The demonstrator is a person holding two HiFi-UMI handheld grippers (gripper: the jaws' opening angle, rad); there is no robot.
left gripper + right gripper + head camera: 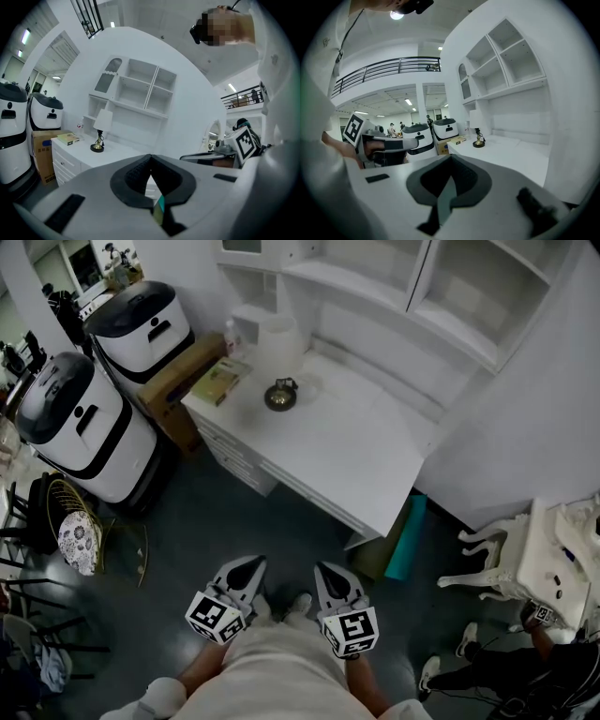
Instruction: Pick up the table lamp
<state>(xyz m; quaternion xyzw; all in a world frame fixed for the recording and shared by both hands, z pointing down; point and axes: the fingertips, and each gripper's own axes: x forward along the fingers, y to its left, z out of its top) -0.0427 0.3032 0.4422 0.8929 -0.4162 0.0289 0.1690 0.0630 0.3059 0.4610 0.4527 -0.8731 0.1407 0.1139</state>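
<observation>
Table lamp upright on desk

Staged home corner inside big hall: white drawered tabletop, white open wall shelves, white-and-black rounded machines, black-railed upper balcony.

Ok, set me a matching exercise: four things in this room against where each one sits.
Things:
1. small table lamp with white shade and brass base
2. flat yellowish book
3. brown cardboard box
4. flat teal panel

Places, as the head view shows them:
A. on the floor at the right end of the white desk
B. on the floor against the desk's left end
C. on the desktop, towards the back
D. on the desktop's left corner

Pairs: 1-C, 2-D, 3-B, 4-A
</observation>
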